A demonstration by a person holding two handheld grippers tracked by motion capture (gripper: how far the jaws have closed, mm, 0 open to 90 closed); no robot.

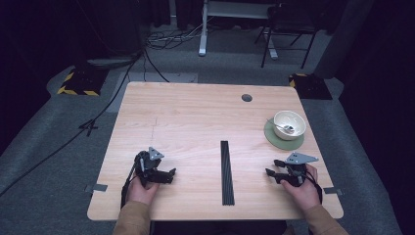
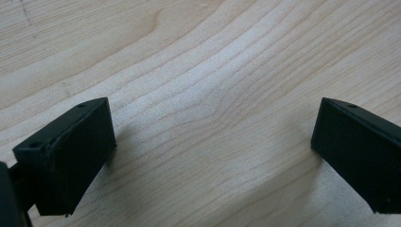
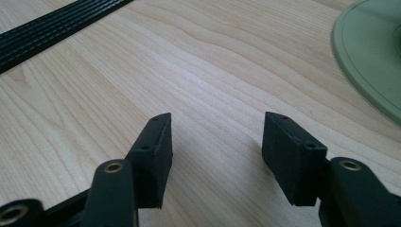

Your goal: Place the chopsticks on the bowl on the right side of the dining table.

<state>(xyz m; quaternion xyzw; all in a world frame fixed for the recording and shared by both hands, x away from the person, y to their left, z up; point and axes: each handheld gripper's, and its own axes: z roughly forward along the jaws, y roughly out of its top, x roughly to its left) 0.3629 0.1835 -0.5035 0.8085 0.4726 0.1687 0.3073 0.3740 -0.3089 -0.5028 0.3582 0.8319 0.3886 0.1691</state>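
Both tools are held low near the front edge of the desk (image 1: 195,117), apparently at rest: left tool (image 1: 169,175) and right tool (image 1: 272,169) gaping, nothing gripped. A bowl (image 1: 289,124) is seated on a green mat (image 1: 275,137) far right, beyond the right tool; no task object is identifiable.

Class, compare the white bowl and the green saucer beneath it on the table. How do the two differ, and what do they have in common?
The white bowl is deep and raised; the green saucer is flat and low. The bowl sits on top, while the saucer lies directly on the table. The bowl holds a spoon; the saucer holds the bowl. The saucer's rim reaches out past the bowl. Both are round and stand at the table's right side.
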